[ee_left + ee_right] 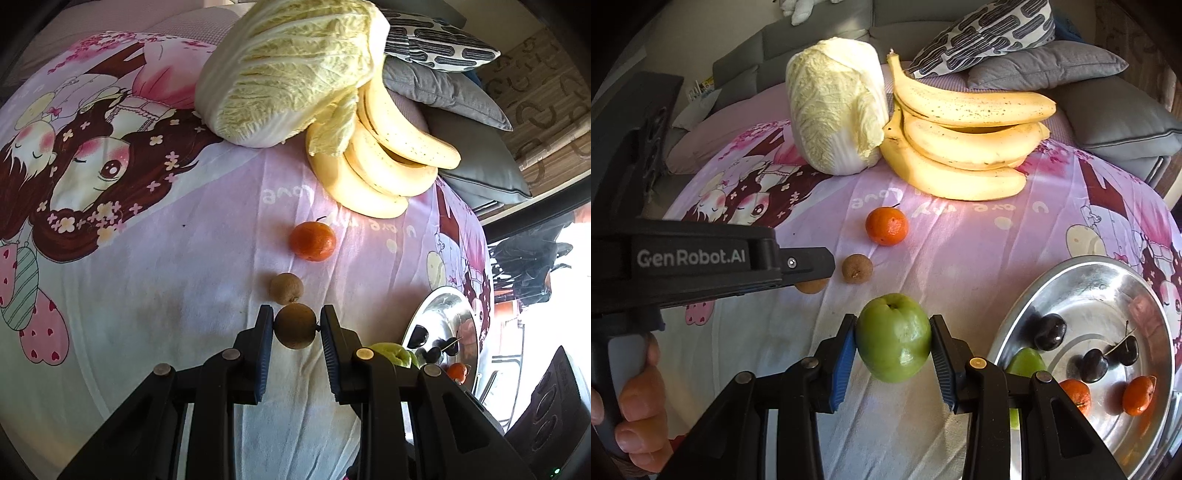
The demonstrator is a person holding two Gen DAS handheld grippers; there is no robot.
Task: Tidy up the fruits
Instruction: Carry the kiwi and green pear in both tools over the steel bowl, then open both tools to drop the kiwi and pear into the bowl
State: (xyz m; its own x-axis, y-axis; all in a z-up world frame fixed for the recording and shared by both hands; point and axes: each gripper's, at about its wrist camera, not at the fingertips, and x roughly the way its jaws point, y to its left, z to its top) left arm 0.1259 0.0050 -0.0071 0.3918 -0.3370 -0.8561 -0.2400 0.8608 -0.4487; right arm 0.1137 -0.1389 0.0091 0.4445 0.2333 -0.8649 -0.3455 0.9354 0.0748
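Note:
My left gripper [296, 328] is shut on a small brown longan [295, 330], held just above the pink printed cloth [166, 266]. A second longan [286, 288] and a mandarin [312, 241] lie beyond it. My right gripper [894, 341] is shut on a green apple-like fruit [894, 338], lifted over the cloth. In the right wrist view the left gripper's body [701, 258] crosses from the left, with its longan [812, 285] peeking out below. The steel bowl [1071, 280] at the right holds dark cherries [1049, 331], two mandarins [1139, 395] and a green fruit [1027, 363].
A napa cabbage [838, 107] and a bunch of bananas [967, 147] sit at the far side of the cloth. Grey and patterned cushions [1052, 66] lie behind them. A person's hand [631, 406] grips the left tool's handle.

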